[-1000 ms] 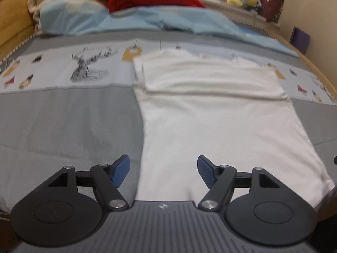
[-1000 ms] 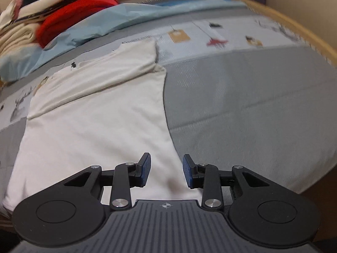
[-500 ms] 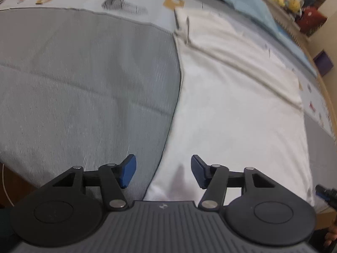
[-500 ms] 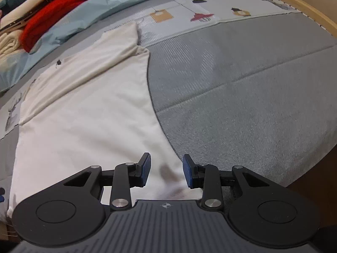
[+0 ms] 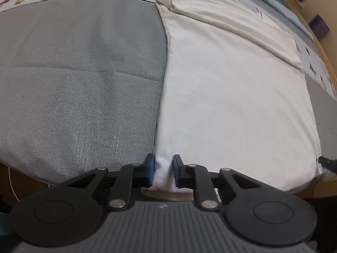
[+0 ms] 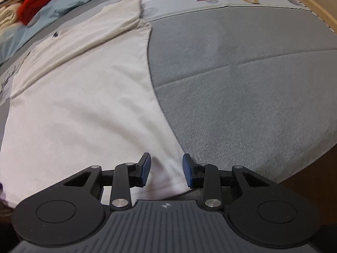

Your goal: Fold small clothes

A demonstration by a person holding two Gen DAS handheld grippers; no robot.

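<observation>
Covering most of both views, bed with grey quilt, printed panel band at far end beyond both claws. White t-shirt spread flat on it, sleeves folded in across the top, hem at the near bed edge right at the claws; shirt lies ahead and to the right of left claw, ahead and to the left of right claw. Red blanket and cream folded cloth far ahead-left of right claw, blurred. Left claw closed, pinching the shirt's near left hem corner, cloth bunched between blue pads. Right claw jaws apart, straddling the near right hem corner, pads not pressing cloth.
</observation>
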